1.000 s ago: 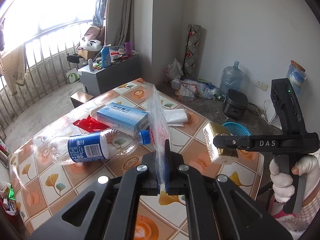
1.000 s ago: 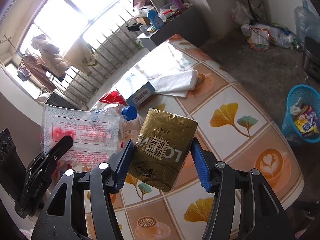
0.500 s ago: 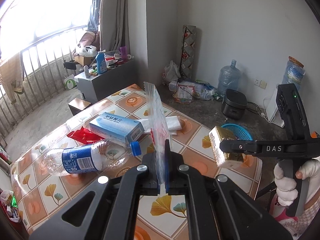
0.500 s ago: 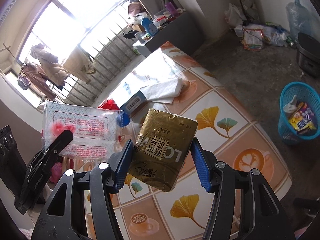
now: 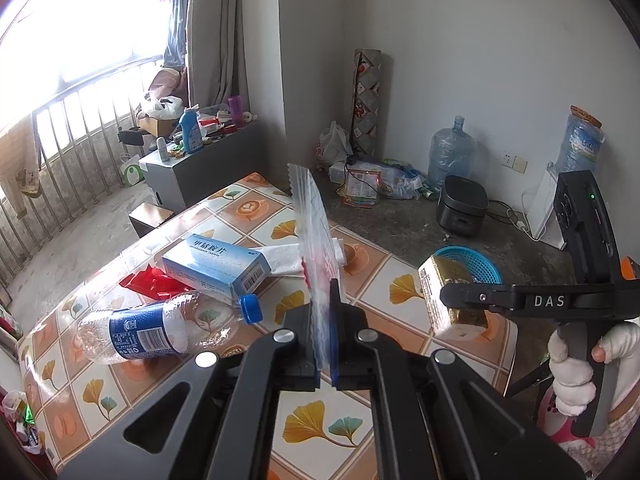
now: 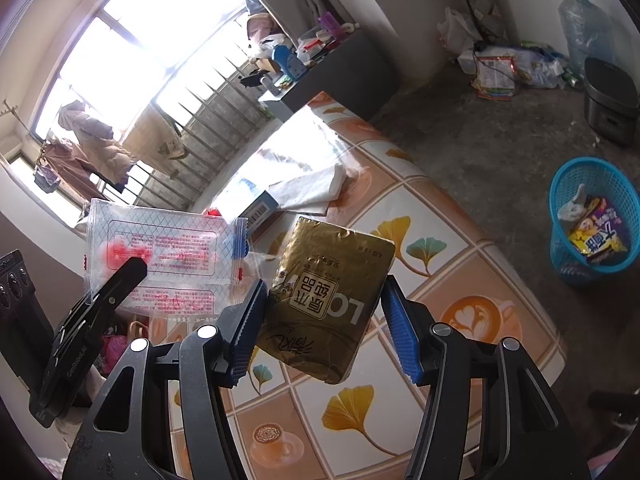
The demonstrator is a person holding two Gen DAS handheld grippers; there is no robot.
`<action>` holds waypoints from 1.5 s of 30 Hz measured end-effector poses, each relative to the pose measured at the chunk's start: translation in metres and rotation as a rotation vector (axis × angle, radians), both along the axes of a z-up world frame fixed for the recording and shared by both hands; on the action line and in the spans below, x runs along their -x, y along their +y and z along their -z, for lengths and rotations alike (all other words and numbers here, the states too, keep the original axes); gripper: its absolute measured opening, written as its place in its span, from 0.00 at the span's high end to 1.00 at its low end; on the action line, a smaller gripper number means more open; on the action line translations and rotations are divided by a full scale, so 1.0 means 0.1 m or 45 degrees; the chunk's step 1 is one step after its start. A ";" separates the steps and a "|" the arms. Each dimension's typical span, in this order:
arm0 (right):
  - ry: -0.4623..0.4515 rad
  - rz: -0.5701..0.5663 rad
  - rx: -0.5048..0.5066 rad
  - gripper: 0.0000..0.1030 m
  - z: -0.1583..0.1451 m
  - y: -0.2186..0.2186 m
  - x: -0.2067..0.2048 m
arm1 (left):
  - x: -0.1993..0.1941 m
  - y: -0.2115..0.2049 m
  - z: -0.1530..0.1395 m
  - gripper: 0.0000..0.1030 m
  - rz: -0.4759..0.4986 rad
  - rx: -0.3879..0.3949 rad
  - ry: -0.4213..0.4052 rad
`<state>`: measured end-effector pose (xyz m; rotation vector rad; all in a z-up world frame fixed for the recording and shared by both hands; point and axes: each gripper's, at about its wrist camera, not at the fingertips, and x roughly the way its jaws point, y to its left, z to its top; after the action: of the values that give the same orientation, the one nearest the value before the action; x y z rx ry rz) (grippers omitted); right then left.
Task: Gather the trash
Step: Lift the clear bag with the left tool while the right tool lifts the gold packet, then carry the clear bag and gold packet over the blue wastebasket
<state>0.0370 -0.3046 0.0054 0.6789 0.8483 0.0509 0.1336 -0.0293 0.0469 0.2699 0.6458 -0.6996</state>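
Observation:
My left gripper [image 5: 326, 308] is shut on a clear plastic wrapper with red print [image 5: 316, 240], held edge-on above the table; the right wrist view shows that wrapper [image 6: 160, 256] flat-on at the left. Between the blue pads of my right gripper [image 6: 324, 312] sits a gold tissue pack [image 6: 328, 300], gripped and lifted off the tabletop; the left wrist view shows the gold pack [image 5: 448, 292] at the right, in front of the blue trash basket [image 5: 472, 264]. That basket [image 6: 592, 216] stands on the floor past the table's edge with wrappers in it.
On the tiled table [image 5: 360, 420] lie an empty water bottle [image 5: 160, 332], a blue medicine box [image 5: 216, 264], a red wrapper [image 5: 152, 284] and white tissue [image 5: 288, 260]. A gloved hand [image 5: 572, 364] holds the right gripper's handle. A black cooker [image 5: 462, 212] and water jugs stand by the wall.
Both grippers have drifted together towards the table's right edge, each keeping its hold. The blue basket now shows larger and closer in the right wrist view.

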 end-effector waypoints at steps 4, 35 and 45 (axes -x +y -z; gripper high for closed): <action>0.000 0.004 -0.004 0.47 0.00 -0.03 0.00 | 0.02 -0.03 0.00 0.97 0.005 -0.002 -0.002; -0.001 0.008 -0.001 0.47 -0.02 -0.06 0.01 | 0.04 -0.07 -0.03 0.97 0.002 0.006 -0.007; 0.000 0.012 -0.002 0.47 -0.05 -0.08 0.01 | 0.03 -0.06 -0.02 0.97 0.003 0.007 -0.007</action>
<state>0.0363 -0.3125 0.0102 0.6841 0.8450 0.0433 0.1304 -0.0358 0.0490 0.2675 0.6381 -0.7022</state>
